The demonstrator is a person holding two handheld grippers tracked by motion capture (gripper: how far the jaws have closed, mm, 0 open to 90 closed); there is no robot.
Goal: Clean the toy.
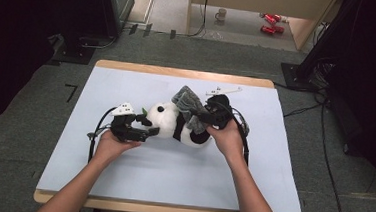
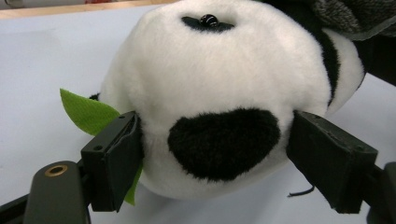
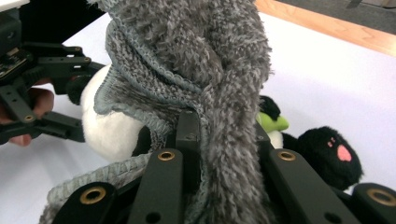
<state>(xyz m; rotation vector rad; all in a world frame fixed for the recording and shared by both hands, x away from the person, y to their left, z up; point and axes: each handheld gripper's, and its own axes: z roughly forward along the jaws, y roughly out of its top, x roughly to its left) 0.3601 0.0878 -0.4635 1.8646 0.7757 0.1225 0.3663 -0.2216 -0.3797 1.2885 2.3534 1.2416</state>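
scarf (image 3: 219,93) hiding panda (image 3: 112,130) body, right gripper (image 3: 224,135) clamped

The table (image 1: 120,181) has a pale blue-white top with a wooden edge — it stands on grey carpet (image 1: 18,139). On the floor far behind it there is a white mug (image 1: 221,14), and two red cans (image 1: 270,23) lie nearby — close together.

The grey knitted wool garment (image 3: 205,70) hides most of the black-and-white plush panda (image 3: 112,126) body
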